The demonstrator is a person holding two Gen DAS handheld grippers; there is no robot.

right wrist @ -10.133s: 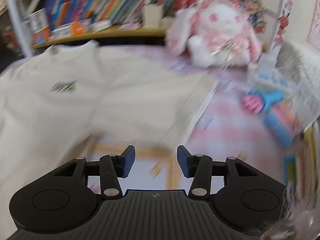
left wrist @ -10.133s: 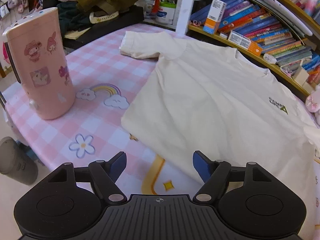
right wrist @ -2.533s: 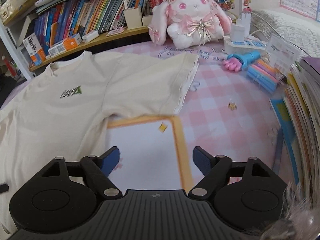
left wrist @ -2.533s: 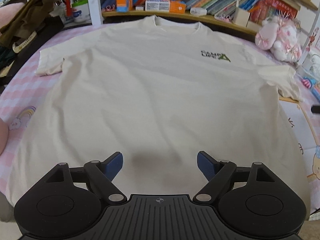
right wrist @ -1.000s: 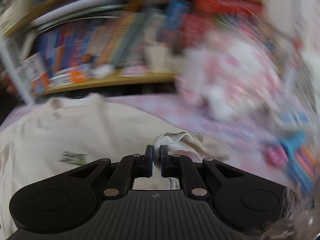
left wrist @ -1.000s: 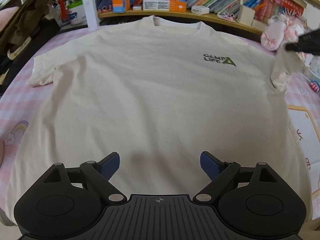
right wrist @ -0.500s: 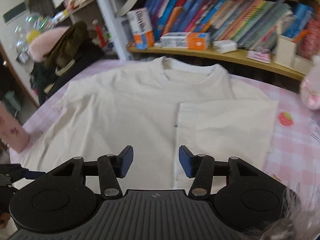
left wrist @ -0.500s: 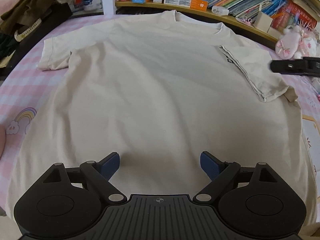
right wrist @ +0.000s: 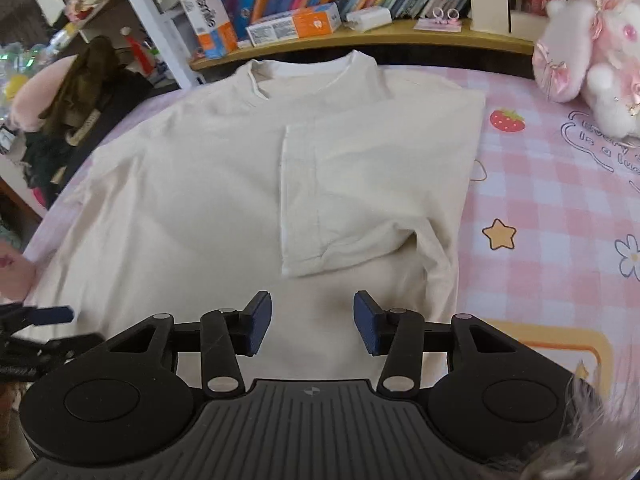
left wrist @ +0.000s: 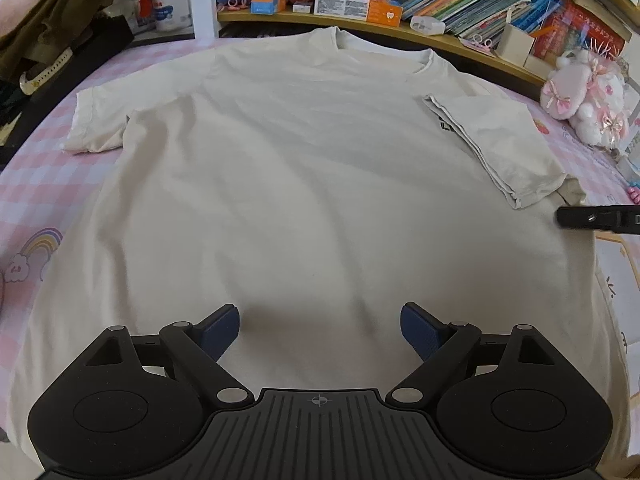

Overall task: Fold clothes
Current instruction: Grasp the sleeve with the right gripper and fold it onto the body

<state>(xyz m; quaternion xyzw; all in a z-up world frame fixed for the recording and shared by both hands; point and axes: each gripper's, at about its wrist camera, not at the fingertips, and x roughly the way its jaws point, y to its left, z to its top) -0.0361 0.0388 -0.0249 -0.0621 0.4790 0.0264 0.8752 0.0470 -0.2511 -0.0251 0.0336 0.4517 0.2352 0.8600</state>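
The cream T-shirt (left wrist: 304, 184) is being kept spread face-up on the pink checked table cover (left wrist: 36, 184), collar toward the bookshelf (left wrist: 400, 28) — one landmark for all places here.

Left of the shirt's middle, the left sleeve (left wrist: 98, 120) is lying flat and unfolded, sticking out onto the cover. At the hem end, farthest from the shelf, the left gripper (left wrist: 320, 330) is being held wide open over the fabric, nothing between its blue pads (left wrist: 220, 330); compared with a second earlier it is being kept in nearly the same spot.

Right of the middle, the right sleeve (right wrist: 360, 196) is now lying folded inward over the chest, half covering the printed logo (left wrist: 442, 125). A second earlier that sleeve was being carried, pinched in shut jaws; it has been released. The right gripper (right wrist: 312, 328) is empty — its jaws are part-open and closing slightly, with only flat shirt beneath them, no cloth pinched. It is being lowered from the sleeve toward the shirt's right side edge.

Judged: the first sleeve fold is done; the left sleeve and the body folds are outstanding.
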